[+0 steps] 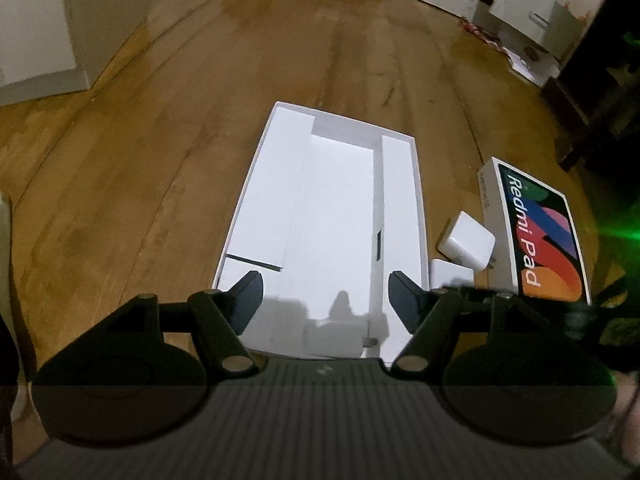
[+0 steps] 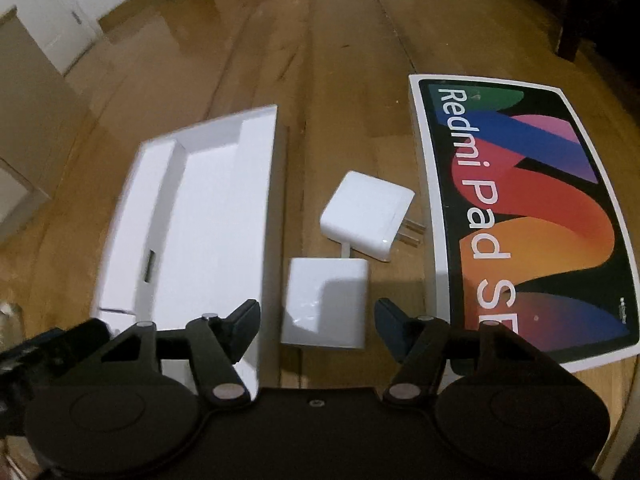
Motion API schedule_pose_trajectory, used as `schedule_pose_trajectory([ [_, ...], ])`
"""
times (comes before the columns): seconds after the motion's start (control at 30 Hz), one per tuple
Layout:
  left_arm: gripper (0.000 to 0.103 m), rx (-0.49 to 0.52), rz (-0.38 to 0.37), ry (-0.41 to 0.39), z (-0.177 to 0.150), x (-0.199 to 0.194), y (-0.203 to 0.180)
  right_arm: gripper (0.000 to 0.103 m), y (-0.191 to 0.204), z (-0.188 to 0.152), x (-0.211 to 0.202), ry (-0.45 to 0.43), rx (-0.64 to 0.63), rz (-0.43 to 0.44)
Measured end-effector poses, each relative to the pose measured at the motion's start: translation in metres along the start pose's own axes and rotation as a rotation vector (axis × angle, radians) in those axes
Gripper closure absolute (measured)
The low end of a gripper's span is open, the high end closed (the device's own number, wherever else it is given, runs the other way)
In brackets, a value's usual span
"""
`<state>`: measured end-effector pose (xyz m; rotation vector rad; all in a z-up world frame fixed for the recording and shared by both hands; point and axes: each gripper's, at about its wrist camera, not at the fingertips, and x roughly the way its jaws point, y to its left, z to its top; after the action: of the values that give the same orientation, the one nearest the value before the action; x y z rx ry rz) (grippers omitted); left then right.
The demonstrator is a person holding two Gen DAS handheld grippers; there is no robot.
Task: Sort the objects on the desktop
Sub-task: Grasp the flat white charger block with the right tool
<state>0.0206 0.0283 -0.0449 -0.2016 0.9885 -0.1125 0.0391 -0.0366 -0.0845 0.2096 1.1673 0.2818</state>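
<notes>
Left gripper [image 1: 326, 294] jaws spread wide, nothing between them, hovering over the near end of the white box tray [image 1: 332, 216] at frame centre. Right gripper [image 2: 316, 320] likewise spread and empty, low in frame just short of the small white box [image 2: 325, 304]. White charger [image 2: 366, 214], prongs pointing right, sits touching that box's far edge, between the tray [image 2: 192, 216] on the left and the Redmi Pad lid [image 2: 528, 216] on the right. All on the wooden surface [image 2: 340, 60].
</notes>
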Motion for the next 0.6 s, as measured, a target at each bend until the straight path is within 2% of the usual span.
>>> schedule_pose_trajectory([
  [0.1,0.034,-0.006,-0.001,0.011,-0.001,0.005,-0.001,0.034,0.002,-0.002,0.009,0.029,-0.015,-0.056],
  [0.3,0.033,0.054,0.018,0.010,-0.003,0.004,-0.007,0.034,-0.004,0.000,0.018,0.036,0.056,-0.003],
  [0.57,0.030,0.019,0.041,0.011,-0.002,0.003,0.002,0.034,-0.001,0.003,0.032,0.056,0.075,-0.008],
  [0.6,0.030,0.013,0.040,0.014,-0.002,0.004,0.003,0.037,0.000,0.004,0.032,0.052,0.071,-0.010],
])
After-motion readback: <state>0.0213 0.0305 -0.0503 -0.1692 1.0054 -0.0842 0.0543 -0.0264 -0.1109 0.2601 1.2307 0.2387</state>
